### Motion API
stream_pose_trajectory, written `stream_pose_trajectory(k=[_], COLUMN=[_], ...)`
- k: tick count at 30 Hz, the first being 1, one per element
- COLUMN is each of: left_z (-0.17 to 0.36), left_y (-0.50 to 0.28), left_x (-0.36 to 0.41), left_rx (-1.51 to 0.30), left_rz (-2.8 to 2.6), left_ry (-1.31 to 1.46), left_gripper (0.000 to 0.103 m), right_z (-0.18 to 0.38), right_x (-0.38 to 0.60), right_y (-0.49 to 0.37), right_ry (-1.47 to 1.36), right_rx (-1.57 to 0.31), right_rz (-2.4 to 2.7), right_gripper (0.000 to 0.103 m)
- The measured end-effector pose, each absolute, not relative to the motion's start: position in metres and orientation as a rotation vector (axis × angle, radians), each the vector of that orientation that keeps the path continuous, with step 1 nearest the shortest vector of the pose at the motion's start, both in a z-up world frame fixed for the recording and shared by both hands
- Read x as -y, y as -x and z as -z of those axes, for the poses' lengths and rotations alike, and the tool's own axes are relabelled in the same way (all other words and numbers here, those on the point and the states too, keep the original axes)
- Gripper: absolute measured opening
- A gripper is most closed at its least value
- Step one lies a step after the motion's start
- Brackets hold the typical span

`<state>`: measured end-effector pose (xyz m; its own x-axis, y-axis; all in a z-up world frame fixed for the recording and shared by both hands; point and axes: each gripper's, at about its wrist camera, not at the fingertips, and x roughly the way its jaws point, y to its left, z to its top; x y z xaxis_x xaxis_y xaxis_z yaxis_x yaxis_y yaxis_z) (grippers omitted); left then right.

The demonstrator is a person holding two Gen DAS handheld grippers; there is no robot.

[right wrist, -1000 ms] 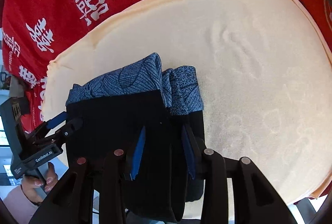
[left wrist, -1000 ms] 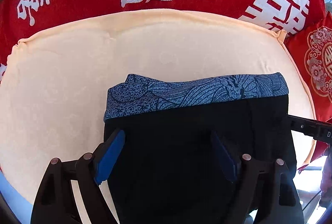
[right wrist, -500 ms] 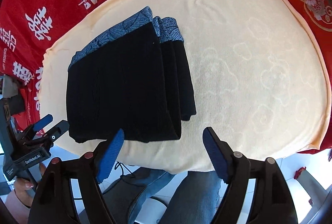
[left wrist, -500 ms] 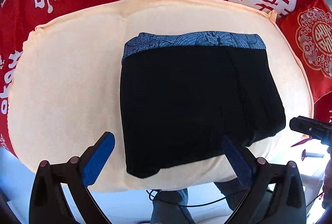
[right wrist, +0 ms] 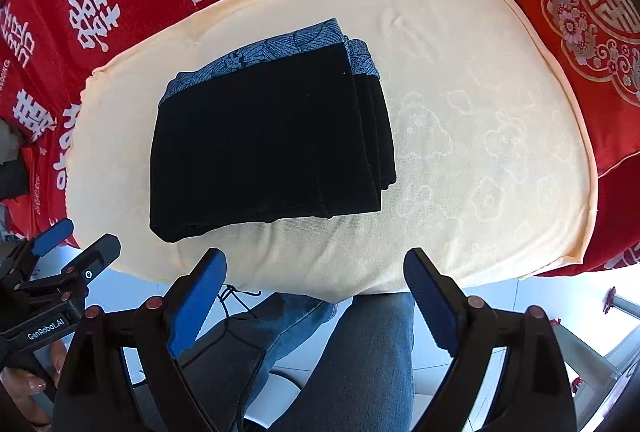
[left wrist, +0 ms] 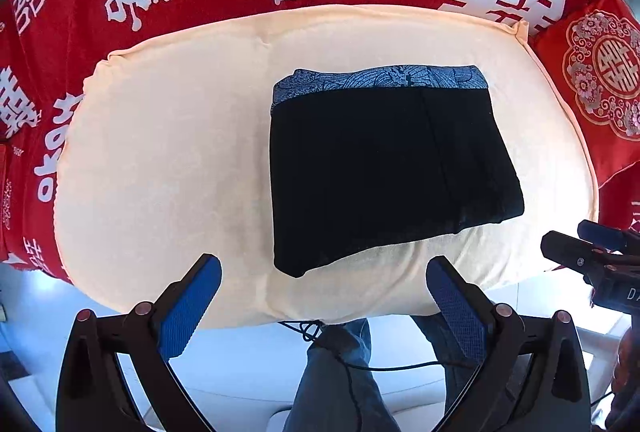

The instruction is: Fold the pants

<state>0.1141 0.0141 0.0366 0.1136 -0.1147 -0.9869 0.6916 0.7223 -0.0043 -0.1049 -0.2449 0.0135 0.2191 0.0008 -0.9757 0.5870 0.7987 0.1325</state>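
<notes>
Left wrist view: our left gripper [left wrist: 323, 306] is spread wide, holding nothing, off the near edge of the cream cushion [left wrist: 168, 152]. Folded black pants [left wrist: 384, 168] lie on it; layers too dark to separate.

Right wrist view: our right gripper [right wrist: 316, 302] is spread, empty; pants [right wrist: 264, 140] on cushion [right wrist: 480, 152], stacked edges show at right.

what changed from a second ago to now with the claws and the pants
Both claws let go of the pants and pulled back toward the person: the left claw and right claw now hang open off the near edge of the cream cushion. The pants stayed folded on it, blue waistband at the far side.
</notes>
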Motion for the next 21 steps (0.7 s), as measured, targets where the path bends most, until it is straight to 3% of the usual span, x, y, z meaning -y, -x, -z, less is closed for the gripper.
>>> stream_pose_trajectory(k=[21], left_z=[-0.058], left_y=[-0.117], left_x=[-0.021], left_rx=[-1.363], left_rz=[0.590], left_ry=[-0.533], left_gripper=[0.103], right_z=[-0.053], right_x=[0.229], right_y=[0.097], right_ry=[-0.510], right_rx=[-1.336], right_rz=[0.456], right_gripper=[0.092])
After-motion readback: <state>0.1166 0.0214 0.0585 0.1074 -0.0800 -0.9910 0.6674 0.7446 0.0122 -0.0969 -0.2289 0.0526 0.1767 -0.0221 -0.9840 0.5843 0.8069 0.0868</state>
